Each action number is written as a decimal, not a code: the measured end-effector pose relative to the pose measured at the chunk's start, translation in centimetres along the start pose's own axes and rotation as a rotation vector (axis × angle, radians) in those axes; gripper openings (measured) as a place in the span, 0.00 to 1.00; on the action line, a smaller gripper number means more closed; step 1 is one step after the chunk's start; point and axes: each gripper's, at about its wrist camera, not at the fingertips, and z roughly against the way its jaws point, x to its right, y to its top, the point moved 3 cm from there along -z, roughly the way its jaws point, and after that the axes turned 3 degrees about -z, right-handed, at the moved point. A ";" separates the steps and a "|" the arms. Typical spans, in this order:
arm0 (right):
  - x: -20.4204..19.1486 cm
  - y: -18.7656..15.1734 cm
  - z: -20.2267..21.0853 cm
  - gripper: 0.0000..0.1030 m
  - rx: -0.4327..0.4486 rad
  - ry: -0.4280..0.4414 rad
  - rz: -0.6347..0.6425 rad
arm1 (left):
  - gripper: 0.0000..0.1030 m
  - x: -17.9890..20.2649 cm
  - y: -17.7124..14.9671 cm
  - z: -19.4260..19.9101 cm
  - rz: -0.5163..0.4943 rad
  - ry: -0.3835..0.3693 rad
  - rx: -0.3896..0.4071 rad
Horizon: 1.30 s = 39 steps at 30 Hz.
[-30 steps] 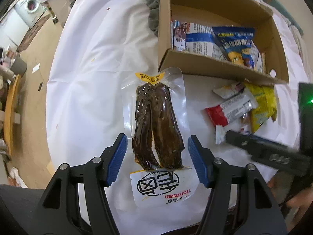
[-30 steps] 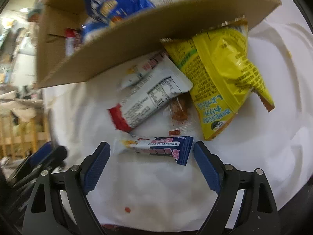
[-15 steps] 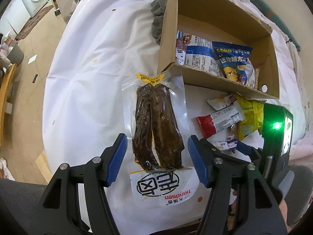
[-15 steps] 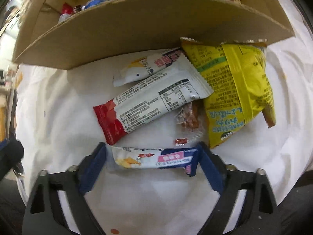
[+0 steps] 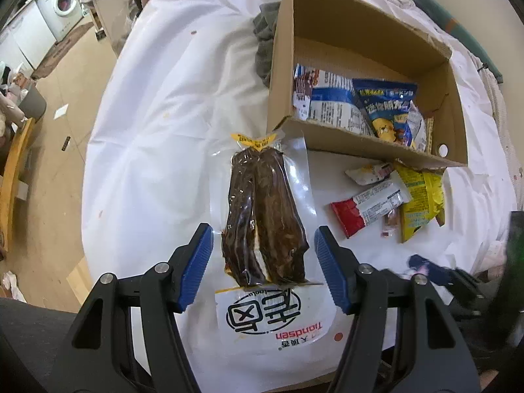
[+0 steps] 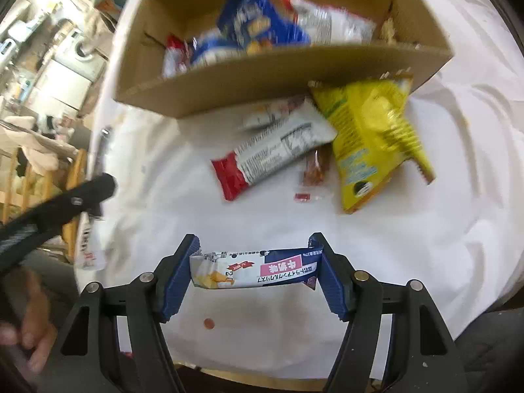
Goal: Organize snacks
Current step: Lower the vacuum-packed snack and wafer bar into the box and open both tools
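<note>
My right gripper [image 6: 255,270] is shut on a blue and white snack bar [image 6: 258,270], held by its two ends above the white cloth. My left gripper [image 5: 263,263] is open around a clear vacuum pack of dark brown food [image 5: 263,216] that lies on the cloth. A cardboard box [image 5: 363,145] [image 6: 281,75] stands beyond, holding several snack packs, with a blue bag [image 5: 386,108] on top. In front of the box lie a red and white bar [image 6: 271,157], a yellow bag [image 6: 373,137] and a small orange sweet [image 6: 316,170].
A white cloth [image 5: 163,98] covers the round table. A grey rag [image 5: 265,39] lies left of the box. A small white pack [image 5: 368,172] lies by the box's front wall. The floor, a washing machine [image 5: 64,3] and wooden furniture are at the left.
My right gripper has closed on the blue and white bar and lifted it back from the pile. The left gripper stays open around the vacuum pack.
</note>
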 end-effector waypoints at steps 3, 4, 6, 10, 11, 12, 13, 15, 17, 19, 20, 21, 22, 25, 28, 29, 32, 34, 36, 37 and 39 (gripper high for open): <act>0.6 0.8 2.7 0.69 0.051 0.039 -0.002 | 0.59 -0.3 0.5 1.8 0.010 0.020 0.073; 0.7 1.0 3.4 0.69 0.063 0.051 -0.005 | 0.59 -0.3 0.8 2.8 0.009 0.032 0.112; 1.7 2.2 4.7 0.69 0.095 0.068 -0.005 | 0.59 -0.2 1.4 3.8 0.007 0.034 0.142; 2.2 4.9 6.8 0.69 0.152 0.078 -0.010 | 0.59 -0.1 2.4 5.0 0.011 0.018 0.154; 2.6 5.2 7.4 0.69 0.163 0.080 -0.013 | 0.59 0.0 2.5 5.1 0.012 0.015 0.148; 2.9 5.6 7.6 0.69 0.175 0.082 -0.017 | 0.59 0.0 2.3 5.1 0.009 0.015 0.141; 3.1 6.3 8.0 0.69 0.183 0.084 -0.021 | 0.59 -0.1 2.1 5.1 0.004 0.015 0.131; 3.6 7.1 8.2 0.69 0.200 0.091 -0.035 | 0.59 -0.3 1.5 5.0 0.004 0.024 0.117; 4.2 7.6 8.6 0.69 0.211 0.099 -0.049 | 0.58 -1.1 0.8 5.1 0.028 0.025 0.105; 5.0 8.2 8.8 0.69 0.219 0.108 -0.061 | 0.58 -1.8 0.5 5.8 0.055 0.014 0.128; 5.2 8.3 8.5 0.69 0.222 0.109 -0.065 | 0.58 -1.9 0.6 6.1 0.058 0.016 0.139; 5.4 8.7 8.3 0.69 0.223 0.109 -0.072 | 0.58 -1.9 0.8 6.7 0.059 0.023 0.159; 5.7 9.0 8.3 0.69 0.221 0.114 -0.081 | 0.58 -1.8 1.3 7.5 0.051 0.032 0.197; 5.9 10.1 8.0 0.69 0.214 0.132 -0.101 | 0.58 -0.9 3.3 8.6 -0.005 0.102 0.278; 5.4 11.4 8.2 0.69 0.235 0.135 -0.084 | 0.58 -0.1 5.6 9.0 -0.009 0.064 0.304; 5.2 11.8 8.3 0.69 0.242 0.134 -0.078 | 0.58 0.3 6.4 9.1 -0.016 0.059 0.316; 4.9 13.1 8.4 0.69 0.258 0.146 -0.076 | 0.58 1.6 8.7 9.2 -0.044 0.029 0.359; 4.9 14.1 8.7 0.69 0.273 0.152 -0.078 | 0.58 2.2 10.0 8.9 -0.056 0.016 0.369; 4.9 15.2 8.9 0.69 0.292 0.153 -0.084 | 0.58 3.1 11.4 7.9 -0.077 0.010 0.341; 5.0 15.8 8.9 0.69 0.298 0.155 -0.088 | 0.58 3.5 12.2 7.3 -0.086 0.011 0.323; 5.3 17.0 8.6 0.69 0.310 0.156 -0.095 | 0.58 4.1 13.2 6.5 -0.088 0.009 0.327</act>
